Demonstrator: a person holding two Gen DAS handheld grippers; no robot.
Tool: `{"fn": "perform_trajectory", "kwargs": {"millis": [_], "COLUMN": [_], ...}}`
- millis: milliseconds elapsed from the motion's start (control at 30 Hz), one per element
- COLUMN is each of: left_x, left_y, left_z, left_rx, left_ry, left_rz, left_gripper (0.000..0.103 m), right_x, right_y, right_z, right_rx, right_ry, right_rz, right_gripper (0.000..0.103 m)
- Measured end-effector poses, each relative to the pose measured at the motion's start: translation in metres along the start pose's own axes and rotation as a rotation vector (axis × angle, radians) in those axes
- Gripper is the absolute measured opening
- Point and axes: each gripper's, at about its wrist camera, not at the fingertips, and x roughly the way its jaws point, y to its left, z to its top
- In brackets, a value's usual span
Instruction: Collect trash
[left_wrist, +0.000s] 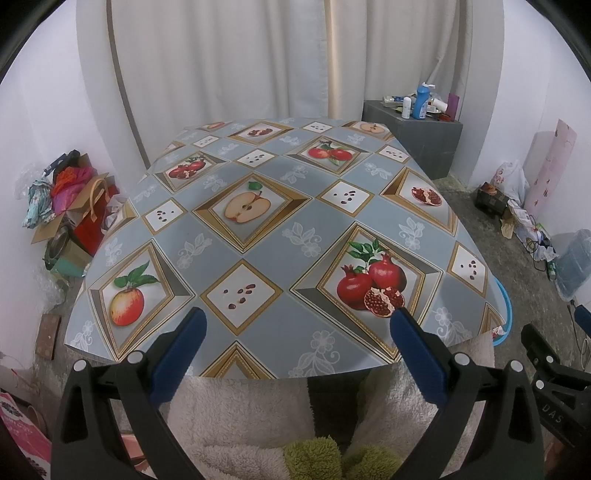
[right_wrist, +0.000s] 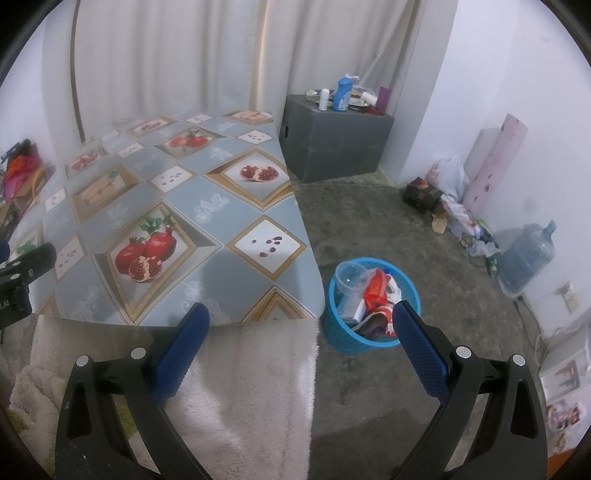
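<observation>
A blue mesh bin (right_wrist: 345, 334) stands on the floor by the table's near right corner; only its rim (left_wrist: 505, 314) peeks past the table edge in the left wrist view. Inside lie a clear plastic cup (right_wrist: 351, 277), a red wrapper (right_wrist: 375, 288), a white box (right_wrist: 360, 310) and other trash. My right gripper (right_wrist: 301, 314) hangs open between the table corner and the bin, nothing between its fingers. My left gripper (left_wrist: 299, 317) is open over the table's near edge, holding nothing. The table (left_wrist: 258, 236) wears a grey-blue cloth with printed fruit; no loose trash shows on it.
A fleecy white garment (right_wrist: 243, 369) fills the space below both grippers. A grey box (right_wrist: 332, 147) with bottles stands in the far corner. Bags and clutter (left_wrist: 70, 206) sit on the floor at left; a water jug (right_wrist: 528, 254), bags and cables line the right wall.
</observation>
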Motion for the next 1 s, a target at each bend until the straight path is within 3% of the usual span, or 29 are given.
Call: {"fn": "perform_trajectory", "kwargs": {"millis": [1000], "left_x": [-0.0006], "left_y": [0.0010], "left_z": [-0.0004], "left_rx": [0.001], "left_ry": [0.001], "left_rz": [0.001], "left_gripper": [0.098], "right_x": [0.0002], "right_y": [-0.0012], "right_z": [-0.0013], "right_rx": [0.001], "right_ry": [-0.001], "right_rz": [0.004], "right_gripper": [0.095]}}
